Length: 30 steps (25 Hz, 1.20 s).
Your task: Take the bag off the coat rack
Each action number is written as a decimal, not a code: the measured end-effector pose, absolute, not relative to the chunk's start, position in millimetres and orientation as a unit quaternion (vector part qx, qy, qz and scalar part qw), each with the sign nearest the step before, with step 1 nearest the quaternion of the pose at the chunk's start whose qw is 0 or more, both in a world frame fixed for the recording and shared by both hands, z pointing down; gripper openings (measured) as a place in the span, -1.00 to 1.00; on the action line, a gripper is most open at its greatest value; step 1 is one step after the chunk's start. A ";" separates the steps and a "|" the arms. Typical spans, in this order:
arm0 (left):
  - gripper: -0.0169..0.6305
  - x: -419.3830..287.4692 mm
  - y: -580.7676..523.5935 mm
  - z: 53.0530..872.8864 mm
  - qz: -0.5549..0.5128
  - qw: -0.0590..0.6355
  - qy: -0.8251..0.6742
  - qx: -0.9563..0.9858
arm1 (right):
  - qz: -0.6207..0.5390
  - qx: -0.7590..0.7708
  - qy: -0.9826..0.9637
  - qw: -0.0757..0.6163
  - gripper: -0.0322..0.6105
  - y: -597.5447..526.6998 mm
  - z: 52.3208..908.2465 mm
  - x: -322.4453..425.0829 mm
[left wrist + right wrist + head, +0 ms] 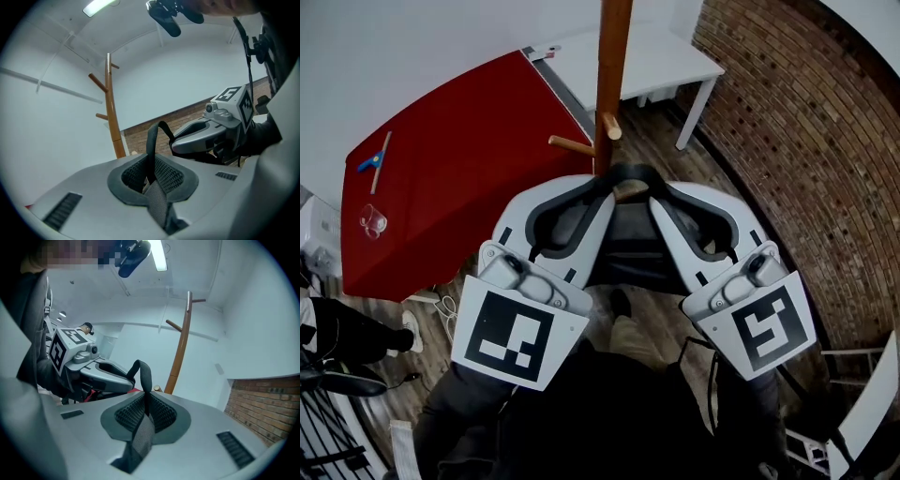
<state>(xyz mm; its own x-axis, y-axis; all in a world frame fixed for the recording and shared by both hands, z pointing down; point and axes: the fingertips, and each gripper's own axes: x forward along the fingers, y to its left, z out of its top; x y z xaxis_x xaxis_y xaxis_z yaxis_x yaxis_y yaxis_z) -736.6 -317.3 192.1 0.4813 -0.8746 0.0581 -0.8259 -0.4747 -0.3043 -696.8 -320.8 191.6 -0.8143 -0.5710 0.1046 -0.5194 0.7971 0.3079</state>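
"Two claws on one strap?"
"Yes. The left claw (600, 190) is clenched on the black strap (628, 172), with the webbing pinched tight in it. The right claw (660, 194) grips the same strap from the other side."
"And the bag?"
"The bag (630, 242) hangs dark between both claws, on the near side of the coat rack (612, 66). Its strap arches up just in front of the pole; whether it touches a peg (572, 144) I cannot tell."
"Around them?"
"A red surface (459, 178) lies left, a white surface (656, 56) far, a brick wall (797, 141) right."
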 end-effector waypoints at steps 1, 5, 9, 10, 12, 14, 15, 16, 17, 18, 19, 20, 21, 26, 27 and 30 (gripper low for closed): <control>-0.80 -734.2 -309.8 191.4 -0.100 0.119 0.488 -0.859 | -0.135 0.303 -0.939 0.096 -0.79 -312.5 190.5 -694.0; -0.80 -719.2 -283.6 191.7 -0.091 0.111 0.450 -0.882 | -0.126 0.350 -0.923 0.099 -0.79 -283.5 190.0 -677.6; -0.80 -685.1 -266.8 197.7 -0.084 0.091 0.420 -0.899 | -0.112 0.390 -0.909 0.097 -0.79 -262.1 193.4 -642.0; -0.80 -672.5 -261.7 200.0 -0.085 0.088 0.411 -0.904 | -0.108 0.400 -0.905 0.096 -0.79 -255.8 195.0 -629.4; -0.80 -643.1 -248.5 203.9 -0.085 0.079 0.385 -0.915 | -0.102 0.426 -0.894 0.096 -0.79 -239.8 197.5 -600.0; -0.80 -609.6 -231.4 206.7 -0.085 0.071 0.353 -0.929 | -0.098 0.458 -0.879 0.096 -0.79 -219.2 199.5 -566.8; -0.80 -593.4 -223.1 207.5 -0.084 0.072 0.339 -0.934 | -0.097 0.472 -0.871 0.094 -0.79 -209.5 200.5 -550.8; -0.80 -579.1 -216.4 207.8 -0.083 0.074 0.327 -0.938 | -0.094 0.485 -0.865 0.091 -0.79 -201.7 201.6 -536.8; -0.80 -567.1 -211.3 207.9 -0.081 0.076 0.317 -0.942 | -0.092 0.496 -0.859 0.088 -0.79 -195.8 202.5 -525.2; -0.80 -556.9 -207.1 208.3 -0.078 0.077 0.309 -0.945 | -0.089 0.506 -0.854 0.085 -0.79 -190.9 203.4 -515.3; -0.80 -546.8 -202.0 209.3 -0.077 0.078 0.300 -0.948 | -0.086 0.516 -0.849 0.082 -0.79 -184.9 204.3 -505.6; -0.80 -535.7 -194.8 210.7 -0.077 0.077 0.292 -0.950 | -0.084 0.524 -0.844 0.079 -0.79 -176.7 205.3 -494.6; -0.80 -522.6 -185.2 212.5 -0.079 0.076 0.283 -0.953 | -0.081 0.532 -0.839 0.075 -0.79 -165.7 206.5 -481.6; -0.80 -442.4 -125.4 217.5 -0.086 0.070 0.231 -0.967 | -0.067 0.583 -0.807 0.065 -0.79 -99.7 209.8 -402.1; -0.80 -427.2 -113.2 217.5 -0.085 0.069 0.222 -0.969 | -0.067 0.590 -0.802 0.065 -0.79 -86.7 209.5 -387.0; -0.80 -381.3 -76.2 220.5 -0.082 0.074 0.193 -0.975 | -0.066 0.617 -0.781 0.066 -0.79 -46.8 212.3 -342.2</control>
<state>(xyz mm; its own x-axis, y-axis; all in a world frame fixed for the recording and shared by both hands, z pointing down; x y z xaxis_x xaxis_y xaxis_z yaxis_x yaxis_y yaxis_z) -381.3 -76.2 220.5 0.9123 -0.3880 0.1308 -0.3639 -0.9147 -0.1757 -342.2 -46.8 212.3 -0.2300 -0.9730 0.0210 -0.9554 0.2298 0.1852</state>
